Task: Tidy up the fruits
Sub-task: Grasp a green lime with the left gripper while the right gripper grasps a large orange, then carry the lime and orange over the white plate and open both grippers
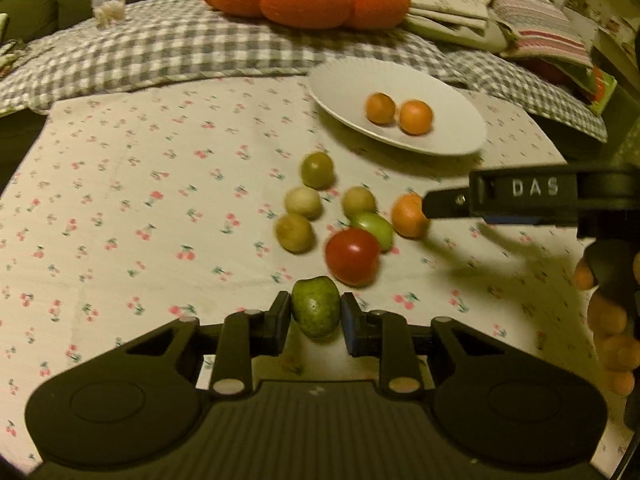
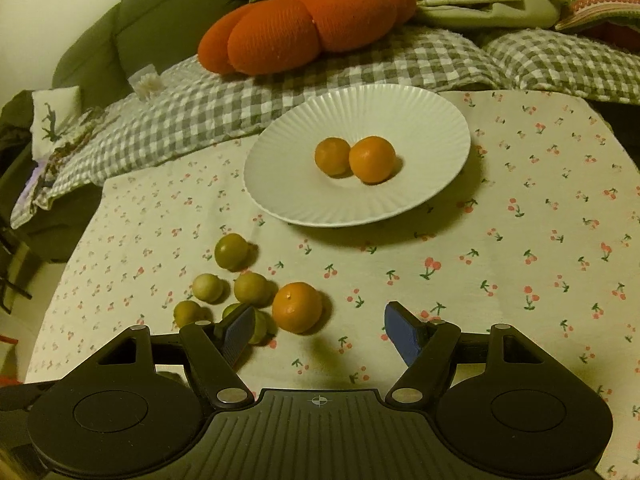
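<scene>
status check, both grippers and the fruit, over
Left gripper shut on green fruit. Right gripper open, by loose orange. Plate holds two oranges. Path clear.

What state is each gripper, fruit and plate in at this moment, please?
left gripper: shut on green fruit
green fruit: held between fingers
right gripper: open, empty
white plate: holds two oranges
loose orange: on cloth
red tomato: on cloth
</scene>
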Available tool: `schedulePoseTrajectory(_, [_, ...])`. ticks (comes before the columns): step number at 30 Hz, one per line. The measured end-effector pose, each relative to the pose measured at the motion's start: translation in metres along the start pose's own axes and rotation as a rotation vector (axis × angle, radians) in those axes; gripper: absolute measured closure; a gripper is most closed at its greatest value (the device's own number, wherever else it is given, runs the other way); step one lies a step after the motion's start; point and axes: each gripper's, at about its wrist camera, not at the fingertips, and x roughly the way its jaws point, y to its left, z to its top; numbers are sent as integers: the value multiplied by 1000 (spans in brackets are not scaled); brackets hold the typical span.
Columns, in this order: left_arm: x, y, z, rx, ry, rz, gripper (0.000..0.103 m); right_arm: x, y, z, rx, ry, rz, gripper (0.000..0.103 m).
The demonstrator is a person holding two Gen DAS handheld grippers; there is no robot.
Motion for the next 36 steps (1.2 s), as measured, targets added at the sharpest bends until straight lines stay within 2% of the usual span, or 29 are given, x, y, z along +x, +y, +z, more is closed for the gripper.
schedulePoseTrajectory(9, [-3,8,8,-8,-46,58,78,29,1,4,39,7,15,34])
schedulePoseTrajectory(14, [-5,10,10,-14,-55,62,78,37,3,1,44,13,18,50])
schedulePoseTrajectory(15, [-4,10,10,-16,-55,62,78,36,3,1,45,11,16,59])
schedulePoseTrajectory(18, [-5,10,11,-15,-59,64,78,37,2,1,67,14,42,73])
schedulePoseTrajectory(36, [-8,8,19,3,-98,75,78,21,2,4,101,-17,45,73])
